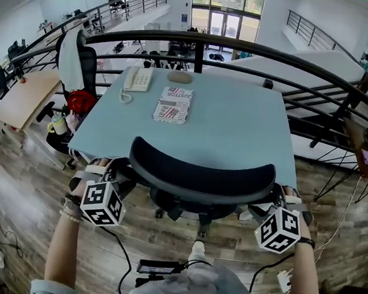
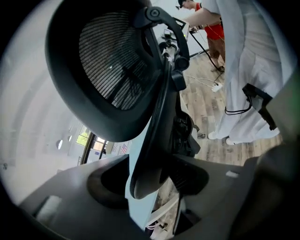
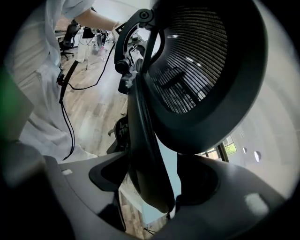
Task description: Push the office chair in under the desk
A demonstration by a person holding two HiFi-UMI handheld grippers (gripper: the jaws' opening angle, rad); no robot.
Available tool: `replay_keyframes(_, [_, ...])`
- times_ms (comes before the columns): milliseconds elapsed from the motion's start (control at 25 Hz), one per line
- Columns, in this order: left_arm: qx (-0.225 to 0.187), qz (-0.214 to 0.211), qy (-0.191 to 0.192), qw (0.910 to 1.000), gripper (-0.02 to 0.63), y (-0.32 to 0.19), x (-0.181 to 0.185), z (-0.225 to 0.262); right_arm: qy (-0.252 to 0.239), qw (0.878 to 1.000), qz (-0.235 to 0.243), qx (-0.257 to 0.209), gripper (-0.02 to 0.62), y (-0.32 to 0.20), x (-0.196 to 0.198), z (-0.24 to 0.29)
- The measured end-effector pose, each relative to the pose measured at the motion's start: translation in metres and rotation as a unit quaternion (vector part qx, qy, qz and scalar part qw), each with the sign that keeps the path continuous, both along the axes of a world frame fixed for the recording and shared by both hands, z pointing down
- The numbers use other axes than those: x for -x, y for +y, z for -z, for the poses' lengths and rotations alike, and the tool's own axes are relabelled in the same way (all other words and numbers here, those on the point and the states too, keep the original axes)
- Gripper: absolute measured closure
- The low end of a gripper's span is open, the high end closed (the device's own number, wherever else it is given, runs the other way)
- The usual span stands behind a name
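The black mesh-backed office chair (image 1: pixel 200 176) stands tucked in against the near edge of the pale blue desk (image 1: pixel 236 135). My left gripper (image 1: pixel 119 174) is at the left end of the chair's backrest and my right gripper (image 1: pixel 277 197) at its right end. In the left gripper view the backrest's rim (image 2: pixel 150 154) passes between the open jaws of the left gripper (image 2: pixel 150 185) with gaps on both sides. The right gripper view shows the same: the rim (image 3: pixel 145 154) lies between the open jaws of the right gripper (image 3: pixel 150 187), not pressed.
On the desk lie a white phone (image 1: pixel 139 78), a book (image 1: pixel 173 104) and a grey pad (image 1: pixel 180 77). A black railing (image 1: pixel 256 51) curves behind the desk. Another chair (image 1: pixel 76 60) and a red bag (image 1: pixel 80 101) stand at the left. Cables (image 1: pixel 123 259) run over the wooden floor.
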State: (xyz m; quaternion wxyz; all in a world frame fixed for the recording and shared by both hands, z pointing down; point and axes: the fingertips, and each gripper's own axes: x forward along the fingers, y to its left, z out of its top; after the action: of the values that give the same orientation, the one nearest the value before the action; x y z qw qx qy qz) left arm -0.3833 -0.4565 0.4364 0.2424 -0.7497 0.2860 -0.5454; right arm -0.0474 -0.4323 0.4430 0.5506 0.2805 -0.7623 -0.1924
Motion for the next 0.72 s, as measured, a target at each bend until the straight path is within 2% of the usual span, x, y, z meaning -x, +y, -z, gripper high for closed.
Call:
replay_keyframes(160, [-0.032, 0.01, 0.013, 0.9993, 0.378, 0.007, -0.003, 0.018, -0.003, 1.0, -0.005, -0.013, 0.278, 0.01, -0.001, 0.01])
replay_keyframes(360, [-0.052, 0.017, 0.076, 0.9956, 0.379, 0.025, -0.019, 0.039, -0.021, 0.999, -0.007, -0.032, 0.278, 0.029, 0.004, 0.026])
replay_keyframes(560, [-0.062, 0.004, 0.136, 0.9887, 0.38, 0.048, -0.044, 0.054, -0.072, 0.996, -0.01, -0.051, 0.288, 0.048, 0.02, 0.043])
replay_keyframes(720, [-0.063, -0.002, 0.201, 0.9775, 0.383, 0.066, -0.063, 0.065, -0.129, 0.989, -0.026, -0.068, 0.396, 0.06, 0.031, 0.053])
